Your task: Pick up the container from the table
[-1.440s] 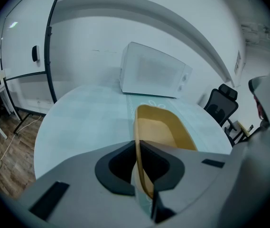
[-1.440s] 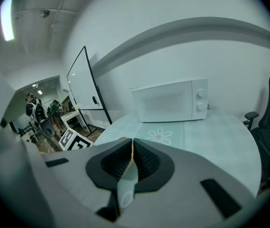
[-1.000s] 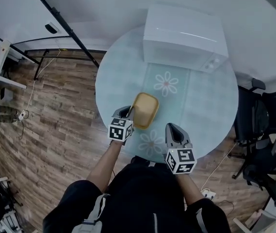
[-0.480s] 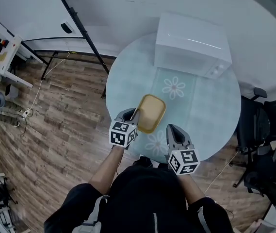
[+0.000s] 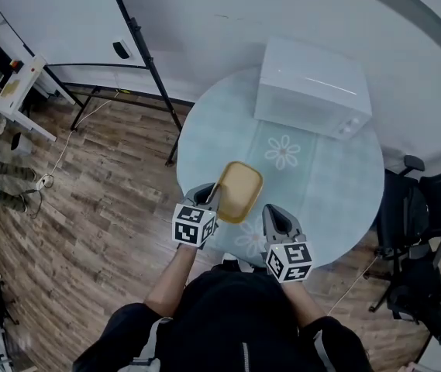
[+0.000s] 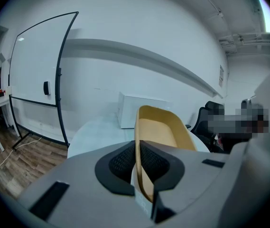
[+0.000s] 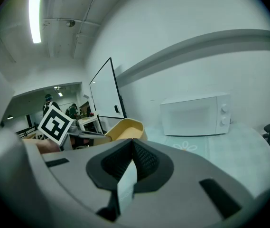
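Observation:
The yellow oval container hangs tilted above the near part of the round pale table. My left gripper is shut on its near left rim. In the left gripper view the thin rim stands pinched between the black pads, and the container's bowl reaches away from them. My right gripper is just right of the container, shut with nothing in it, its pads meeting. From the right gripper view the container shows to the left, beside the left gripper's marker cube.
A white microwave stands at the table's far side, with a flowered mat in front of it. Black office chairs crowd the right. A whiteboard on a black stand and a desk are at the left over wooden floor.
The left gripper has risen with the container in its grip, carrying it up off the table. The right gripper rose alongside it, still shut.

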Demonstrator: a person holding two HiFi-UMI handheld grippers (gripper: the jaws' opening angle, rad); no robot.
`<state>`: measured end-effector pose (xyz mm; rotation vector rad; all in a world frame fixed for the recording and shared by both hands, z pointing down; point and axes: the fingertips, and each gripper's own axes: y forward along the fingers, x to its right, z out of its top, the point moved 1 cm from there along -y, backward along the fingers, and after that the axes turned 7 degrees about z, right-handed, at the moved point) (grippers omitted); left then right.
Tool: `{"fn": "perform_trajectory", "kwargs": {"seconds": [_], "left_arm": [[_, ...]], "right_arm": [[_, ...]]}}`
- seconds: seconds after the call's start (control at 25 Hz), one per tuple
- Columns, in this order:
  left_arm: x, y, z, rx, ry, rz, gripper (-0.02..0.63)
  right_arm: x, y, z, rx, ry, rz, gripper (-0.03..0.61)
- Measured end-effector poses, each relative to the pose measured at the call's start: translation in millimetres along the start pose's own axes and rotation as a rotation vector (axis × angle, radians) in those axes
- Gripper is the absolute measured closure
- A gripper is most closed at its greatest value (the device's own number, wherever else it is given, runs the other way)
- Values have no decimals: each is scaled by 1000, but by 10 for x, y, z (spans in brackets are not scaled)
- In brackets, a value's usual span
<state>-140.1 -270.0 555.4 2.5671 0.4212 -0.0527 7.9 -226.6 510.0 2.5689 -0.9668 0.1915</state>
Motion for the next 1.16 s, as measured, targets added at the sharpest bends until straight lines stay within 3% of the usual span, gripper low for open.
{"fn": "perform_trajectory", "kwargs": {"seconds": [1.16], "left_arm": [[70,-88,-173,-39,-10,-21,583]], "right_arm": [[-56,-55,-93,-43,-14,8,554]]}}
